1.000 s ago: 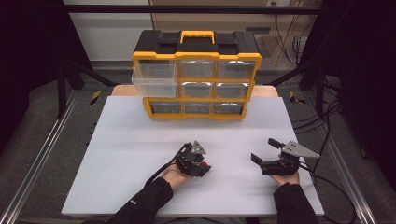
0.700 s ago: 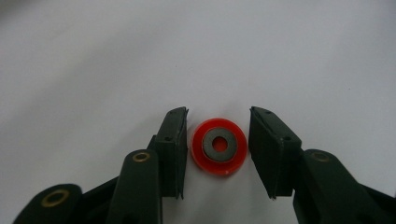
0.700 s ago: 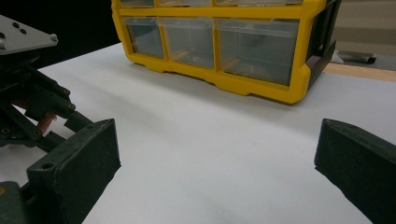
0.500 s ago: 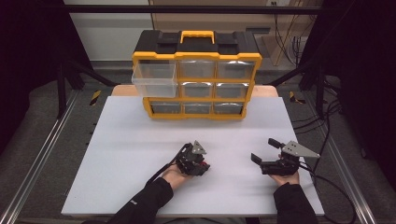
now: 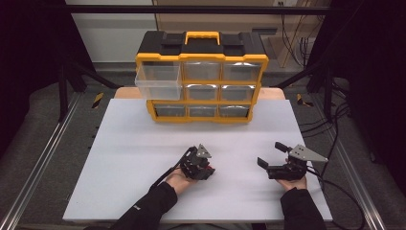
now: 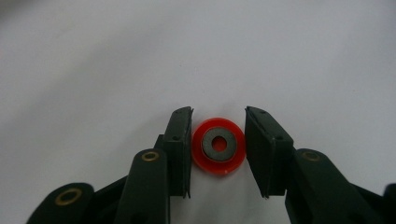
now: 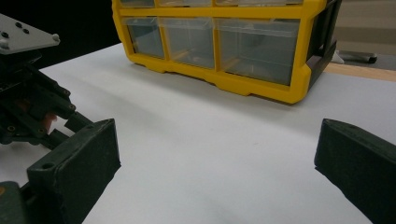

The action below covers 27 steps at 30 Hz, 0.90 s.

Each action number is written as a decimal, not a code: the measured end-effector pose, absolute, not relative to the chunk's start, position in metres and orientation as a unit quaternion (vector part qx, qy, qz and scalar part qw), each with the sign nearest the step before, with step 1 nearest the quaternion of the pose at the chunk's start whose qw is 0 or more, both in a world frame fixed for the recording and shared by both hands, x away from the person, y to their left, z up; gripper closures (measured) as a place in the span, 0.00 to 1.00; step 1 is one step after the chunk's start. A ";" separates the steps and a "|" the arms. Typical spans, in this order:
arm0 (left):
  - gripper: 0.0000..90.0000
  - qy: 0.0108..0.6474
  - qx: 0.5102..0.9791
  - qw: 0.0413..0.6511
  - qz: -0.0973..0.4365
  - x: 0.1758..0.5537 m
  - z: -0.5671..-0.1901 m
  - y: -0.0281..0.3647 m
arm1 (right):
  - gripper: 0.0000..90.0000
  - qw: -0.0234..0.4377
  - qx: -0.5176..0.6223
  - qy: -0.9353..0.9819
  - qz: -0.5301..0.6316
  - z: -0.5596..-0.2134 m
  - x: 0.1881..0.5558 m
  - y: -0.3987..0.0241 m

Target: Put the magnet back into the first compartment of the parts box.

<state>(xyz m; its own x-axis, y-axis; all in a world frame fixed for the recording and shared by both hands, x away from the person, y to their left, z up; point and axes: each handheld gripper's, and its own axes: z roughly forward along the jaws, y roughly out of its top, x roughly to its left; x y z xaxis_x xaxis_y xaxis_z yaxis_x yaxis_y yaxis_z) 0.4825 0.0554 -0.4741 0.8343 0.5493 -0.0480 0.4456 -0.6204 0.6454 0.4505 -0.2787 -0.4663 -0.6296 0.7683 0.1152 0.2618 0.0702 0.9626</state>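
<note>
White table (image 5: 143, 158) is carrying everything; a yellow drawer cabinet (image 5: 201, 103) is sitting at its far edge, nine clear drawers in three rows. The top-left drawer (image 5: 158, 81) is standing pulled out, hanging forward past the frame. It looks empty from above, though I cannot be sure.

Right gripper (image 5: 272, 160) is resting near the table's front right, jaws spread wide, holding nothing. Through its own camera the cabinet's lower drawers are showing ahead across bare table.

Left gripper (image 6: 218, 149) is pointing down at the table near front centre, jaws bracketing a small red washer-like disc (image 6: 218, 146) with a grey ring on top. The disc is lying flat on the table between the pads. The left pad (image 6: 180, 154) is looking nearly in contact; a sliver of gap is showing at the right pad. So: half-closed around it, not yet clamped, as far as I can judge.

Risks, as I am reading them:
- Disc is thin and flat. Pads closing too high would be skimming over its rim.
- Uneven closing, one pad arriving first, would be pushing the disc sideways or tipping it on edge.
- Grey ring may be loose on the red part; I cannot tell. A lift could be shedding it.
- Open drawer is overhanging; a careless approach could be knocking it.
</note>
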 end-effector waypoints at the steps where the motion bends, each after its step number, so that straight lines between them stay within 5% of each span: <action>1: 0.69 0.278 0.897 0.336 0.077 0.483 -0.474 0.055 | 0.00 0.221 0.369 0.697 0.573 -0.466 0.451 -0.279; 27: 0.69 0.280 0.886 0.360 0.083 0.481 -0.454 0.064 | 0.00 0.220 0.370 0.696 0.576 -0.466 0.450 -0.279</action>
